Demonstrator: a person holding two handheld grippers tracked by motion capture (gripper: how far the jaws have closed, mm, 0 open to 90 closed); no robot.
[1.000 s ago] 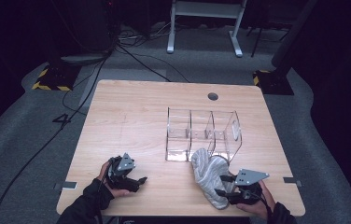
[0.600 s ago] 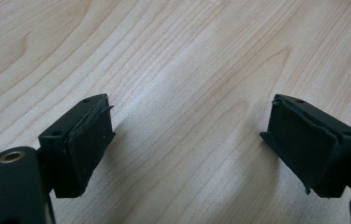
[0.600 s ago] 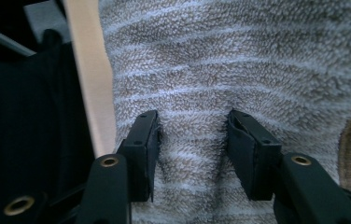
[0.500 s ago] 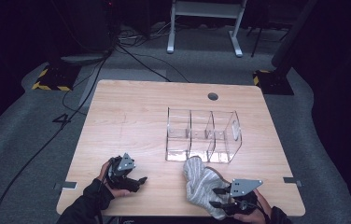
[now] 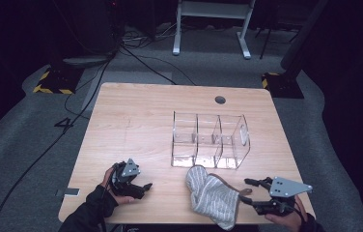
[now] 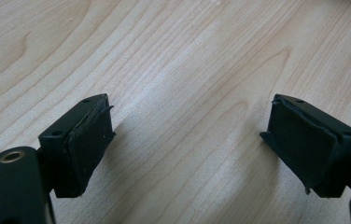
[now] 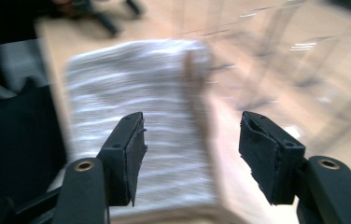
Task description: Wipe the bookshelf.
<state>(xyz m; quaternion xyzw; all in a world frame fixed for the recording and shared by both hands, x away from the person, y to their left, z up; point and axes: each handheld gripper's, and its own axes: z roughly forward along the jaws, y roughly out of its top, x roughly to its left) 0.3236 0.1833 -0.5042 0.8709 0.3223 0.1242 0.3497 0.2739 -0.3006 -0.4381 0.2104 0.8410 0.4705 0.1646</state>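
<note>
A grey-and-white striped cloth (image 5: 213,195) lies crumpled at the table's front edge, just in front of the clear three-compartment organizer (image 5: 211,140). My right gripper (image 5: 247,192) hovers to the right of the cloth with its tips pointing at it. Its jaws have just been opening and nothing is pressed between them. In the right gripper view, the blurred cloth (image 7: 141,93) lies beyond and below the open right gripper (image 7: 190,126). My left gripper (image 5: 143,189) rests open near the front left. In its own view, the left gripper (image 6: 187,126) has bare wood between its pads.
The wooden table (image 5: 136,125) has a round cable hole (image 5: 220,100) at the back right. The organizer's compartments look empty. Cables and a white stand's legs (image 5: 211,29) are on the floor behind the table.
The right gripper carried the cloth from beside the organizer toward the front edge, let it go and pulled back to the right. The cloth now lies flat. The left gripper stayed put.
</note>
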